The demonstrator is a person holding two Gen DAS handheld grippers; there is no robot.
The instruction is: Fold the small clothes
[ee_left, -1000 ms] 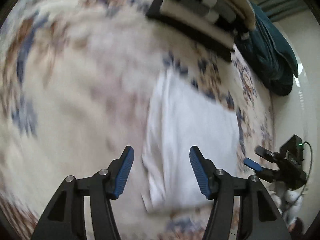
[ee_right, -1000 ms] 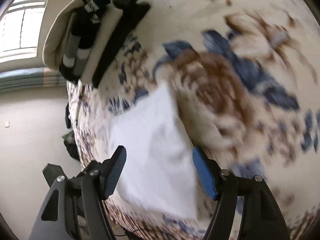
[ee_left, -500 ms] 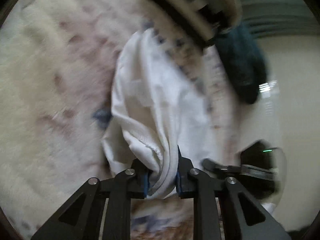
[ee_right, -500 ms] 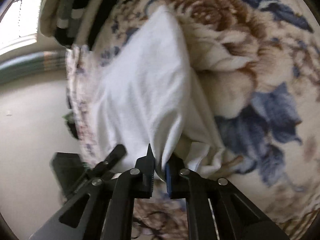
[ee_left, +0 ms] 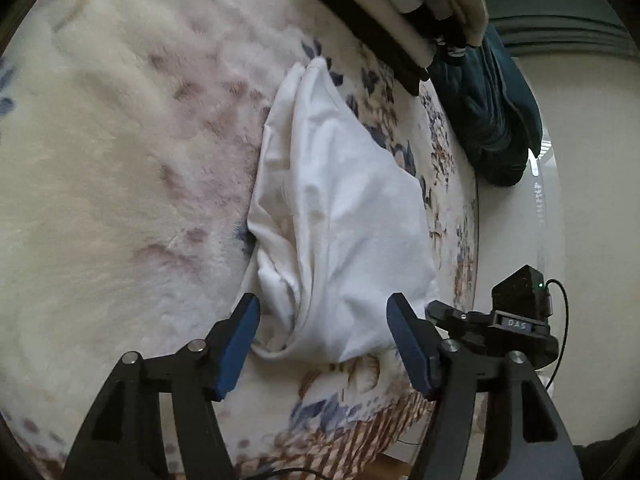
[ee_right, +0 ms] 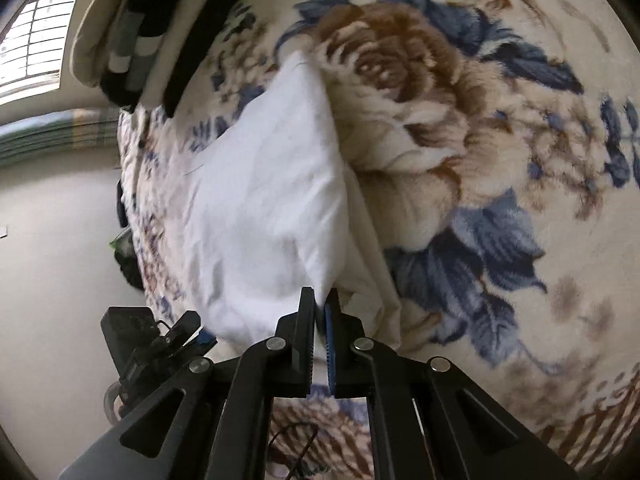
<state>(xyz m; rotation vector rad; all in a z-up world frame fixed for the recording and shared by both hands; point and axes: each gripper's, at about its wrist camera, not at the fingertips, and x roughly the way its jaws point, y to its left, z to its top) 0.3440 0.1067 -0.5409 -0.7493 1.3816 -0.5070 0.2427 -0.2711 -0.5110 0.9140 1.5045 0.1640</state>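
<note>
A small white garment [ee_left: 340, 216] lies bunched and partly folded on a floral fleece blanket [ee_left: 120, 168]. My left gripper [ee_left: 322, 344] is open, its blue pads on either side of the garment's near edge, not pinching it. My right gripper [ee_right: 320, 320] is shut on the near corner of the white garment [ee_right: 264, 216]. The right gripper also shows in the left wrist view [ee_left: 480, 320], at the garment's right corner. The left gripper shows in the right wrist view [ee_right: 180, 336], at lower left.
A stack of folded clothes [ee_left: 400, 4] sits at the far end of the blanket; it also shows in the right wrist view [ee_right: 136, 32]. A dark teal garment [ee_left: 492, 112] lies beside it at the bed edge. The bed edge [ee_left: 476, 240] drops off to the right.
My left gripper was shut on the garment half a second ago and has opened, letting the cloth drop. My right gripper stays shut on its corner. The garment now lies lower and flatter.
</note>
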